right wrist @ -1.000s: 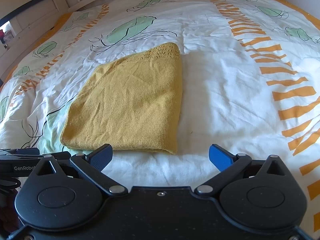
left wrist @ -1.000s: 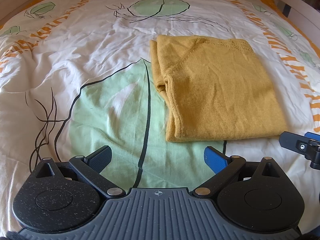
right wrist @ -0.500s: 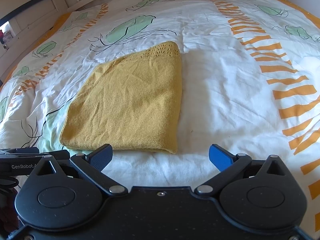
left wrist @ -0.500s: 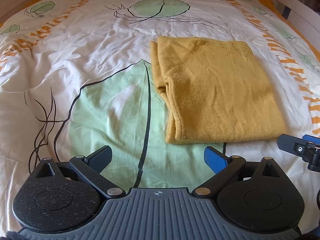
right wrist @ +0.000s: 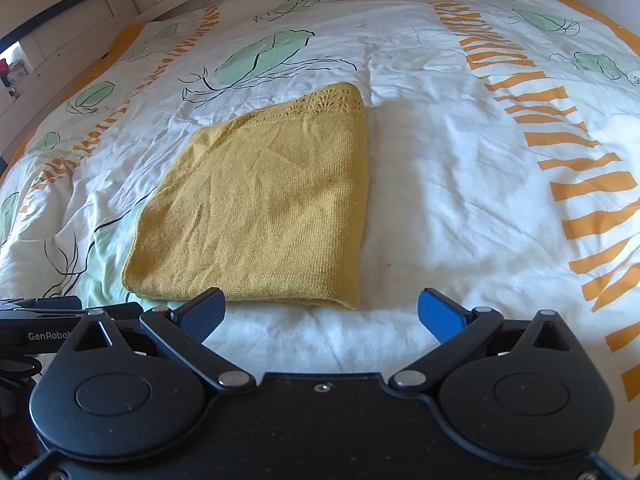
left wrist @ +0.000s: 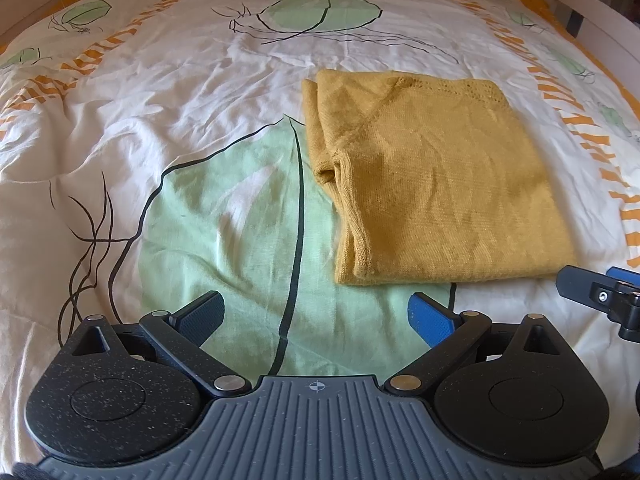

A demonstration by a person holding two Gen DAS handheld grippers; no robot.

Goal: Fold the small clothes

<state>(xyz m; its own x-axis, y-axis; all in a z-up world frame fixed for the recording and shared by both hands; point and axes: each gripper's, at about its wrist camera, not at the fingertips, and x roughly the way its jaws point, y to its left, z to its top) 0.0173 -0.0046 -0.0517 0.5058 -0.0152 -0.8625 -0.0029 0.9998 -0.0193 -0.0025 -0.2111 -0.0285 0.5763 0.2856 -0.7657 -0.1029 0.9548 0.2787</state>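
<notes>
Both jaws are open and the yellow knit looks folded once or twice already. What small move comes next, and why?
Probably ease the left gripper forward to the yellow knit's near-left corner, where loose layered edges bunch. Both grippers are open and empty, short of the cloth; the right gripper already sits at the near edge. A further fold could start there, if one is still wanted.

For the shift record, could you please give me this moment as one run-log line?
garment: yellow knit top folded flat on duvet | left tongs: open, empty | right tongs: open, empty | contact: none
</notes>
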